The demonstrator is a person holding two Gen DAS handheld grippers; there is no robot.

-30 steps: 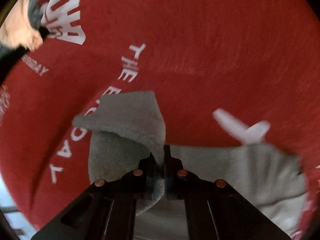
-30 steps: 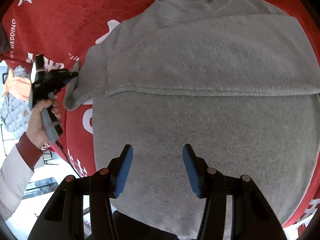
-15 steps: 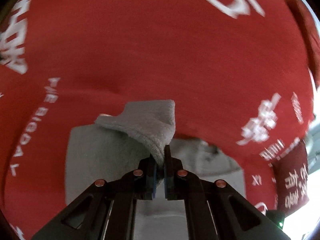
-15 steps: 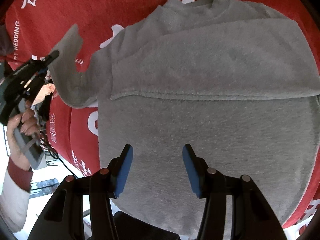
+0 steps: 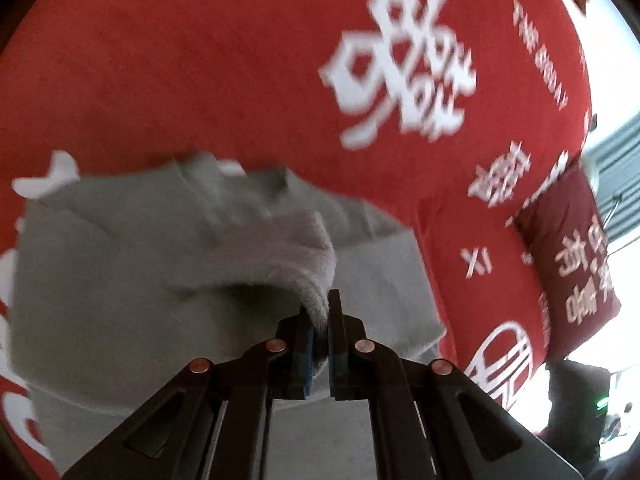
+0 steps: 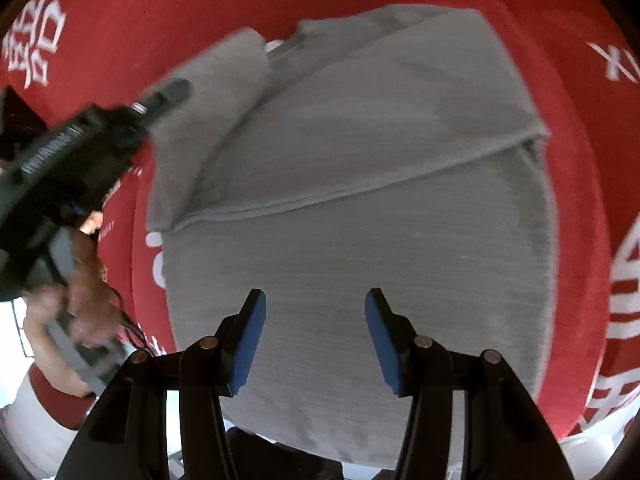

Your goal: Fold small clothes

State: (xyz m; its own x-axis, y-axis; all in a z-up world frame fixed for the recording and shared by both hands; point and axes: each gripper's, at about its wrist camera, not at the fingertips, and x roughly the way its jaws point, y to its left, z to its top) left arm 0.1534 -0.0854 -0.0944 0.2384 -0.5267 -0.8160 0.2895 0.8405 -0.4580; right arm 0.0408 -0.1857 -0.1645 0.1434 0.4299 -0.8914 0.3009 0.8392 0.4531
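A small grey sweater (image 6: 360,216) lies flat on a red cloth (image 6: 140,8) with white lettering. Its right sleeve is folded across the chest. My left gripper (image 5: 320,312) is shut on the cuff of the left sleeve (image 5: 280,256) and holds it lifted over the sweater's body (image 5: 100,280). In the right wrist view the left gripper (image 6: 176,92) carries that sleeve (image 6: 208,92) at the sweater's upper left. My right gripper (image 6: 314,312) is open and empty, hovering above the sweater's lower part.
A dark red cushion (image 5: 572,264) with white characters lies at the right of the red cloth (image 5: 200,60). The person's hand and white sleeve (image 6: 60,320) are at the left, beyond the cloth's edge.
My left gripper has lifted the left sleeve off the cloth and carried it inward over the sweater. My right gripper has shifted slightly and stays open.
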